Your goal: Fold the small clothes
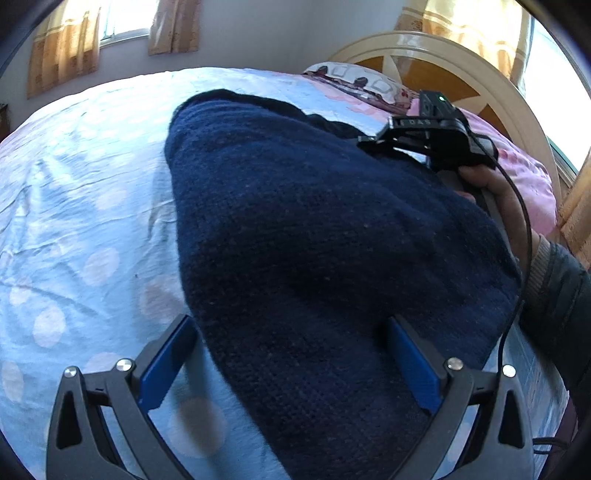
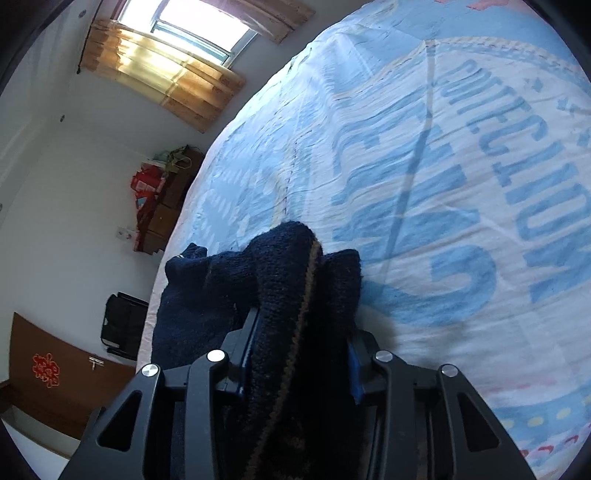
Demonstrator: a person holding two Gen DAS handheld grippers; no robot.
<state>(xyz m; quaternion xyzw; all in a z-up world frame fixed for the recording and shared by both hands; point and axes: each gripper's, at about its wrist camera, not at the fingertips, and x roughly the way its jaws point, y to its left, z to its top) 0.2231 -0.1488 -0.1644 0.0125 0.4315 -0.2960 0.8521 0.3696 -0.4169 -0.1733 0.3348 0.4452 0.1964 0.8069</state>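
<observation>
Navy knit sweater (image 1: 314,240) lies on the pale blue bedsheet (image 1: 92,206) in our left wrist view, where our left gripper (image 1: 291,354) is spread wide over its near edge. Our right gripper (image 1: 417,144) sits at its far side. In our right wrist view, our right gripper (image 2: 299,354) pinches a bunched fold of the sweater (image 2: 288,280) above the sheet (image 2: 443,184).

I count one navy knitted garment (image 1: 314,229) on one bed (image 1: 85,206), and two tongs of mine: my left tongs (image 1: 291,365) and my right tongs (image 2: 299,365). By the headboard there is one pillow (image 1: 354,79). Around the room I see two curtained windows (image 1: 122,22), one door (image 2: 55,373) and one black bag (image 2: 123,326).
</observation>
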